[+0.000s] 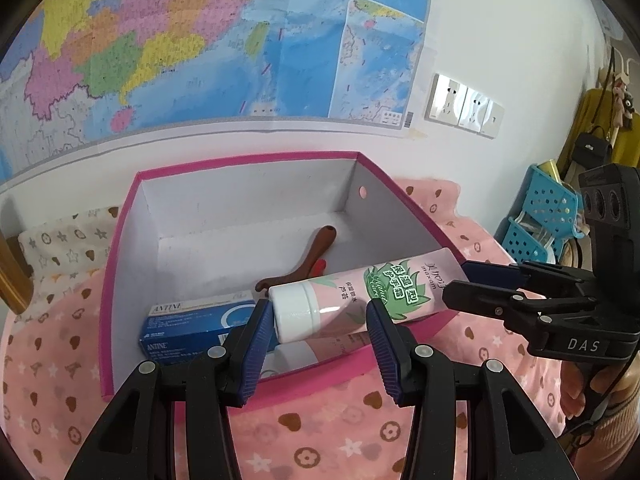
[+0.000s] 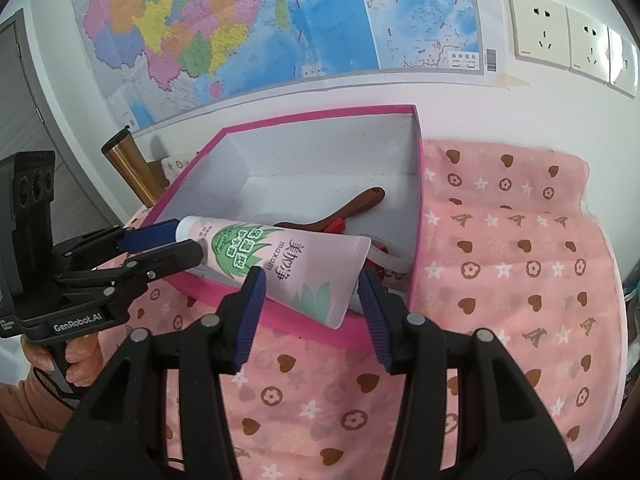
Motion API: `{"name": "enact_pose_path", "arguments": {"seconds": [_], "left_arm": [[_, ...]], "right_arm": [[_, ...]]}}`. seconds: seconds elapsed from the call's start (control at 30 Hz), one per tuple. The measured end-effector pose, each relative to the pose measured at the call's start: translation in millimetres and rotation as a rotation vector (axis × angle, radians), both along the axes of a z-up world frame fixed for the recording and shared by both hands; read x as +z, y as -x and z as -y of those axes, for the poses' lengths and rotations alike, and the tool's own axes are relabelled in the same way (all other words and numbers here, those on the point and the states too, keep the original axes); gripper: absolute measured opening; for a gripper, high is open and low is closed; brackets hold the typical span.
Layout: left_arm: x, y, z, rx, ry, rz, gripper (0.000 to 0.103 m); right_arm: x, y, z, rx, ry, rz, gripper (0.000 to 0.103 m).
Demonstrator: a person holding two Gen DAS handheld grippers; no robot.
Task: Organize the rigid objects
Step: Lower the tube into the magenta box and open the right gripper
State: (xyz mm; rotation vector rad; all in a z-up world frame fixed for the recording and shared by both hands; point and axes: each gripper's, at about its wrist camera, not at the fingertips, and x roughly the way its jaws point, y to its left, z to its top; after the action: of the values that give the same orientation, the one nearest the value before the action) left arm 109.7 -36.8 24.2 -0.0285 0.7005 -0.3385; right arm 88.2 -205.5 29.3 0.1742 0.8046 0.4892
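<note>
A pink hand-cream tube (image 1: 360, 298) with a white cap lies across the near rim of the pink-edged white box (image 1: 248, 184). My left gripper (image 1: 316, 324) stands around the cap end with its pads apart from it. My right gripper (image 2: 308, 300) stands around the flat tail end (image 2: 316, 276), pads close to both edges. Each gripper shows in the other view: the right gripper (image 1: 456, 284) and the left gripper (image 2: 176, 240). Inside the box lie a blue carton (image 1: 196, 320) and a brown-handled brush (image 1: 308, 256).
The box sits on a pink patterned cloth (image 2: 520, 280). A wall with a map (image 1: 200, 40) and sockets (image 1: 464, 106) stands right behind. Blue perforated baskets (image 1: 540, 216) stand at the right. A copper tumbler (image 2: 132, 168) stands left of the box.
</note>
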Motion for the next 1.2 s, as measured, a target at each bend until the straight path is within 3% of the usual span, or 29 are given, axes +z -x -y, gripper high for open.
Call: {"name": "enact_pose_path", "arguments": {"seconds": [1.2], "left_arm": [[-21.6, -26.3, -1.2, 0.026, -0.007, -0.077, 0.048]], "right_arm": [[-15.1, -18.6, -12.8, -0.009, 0.065, -0.035, 0.051]]}}
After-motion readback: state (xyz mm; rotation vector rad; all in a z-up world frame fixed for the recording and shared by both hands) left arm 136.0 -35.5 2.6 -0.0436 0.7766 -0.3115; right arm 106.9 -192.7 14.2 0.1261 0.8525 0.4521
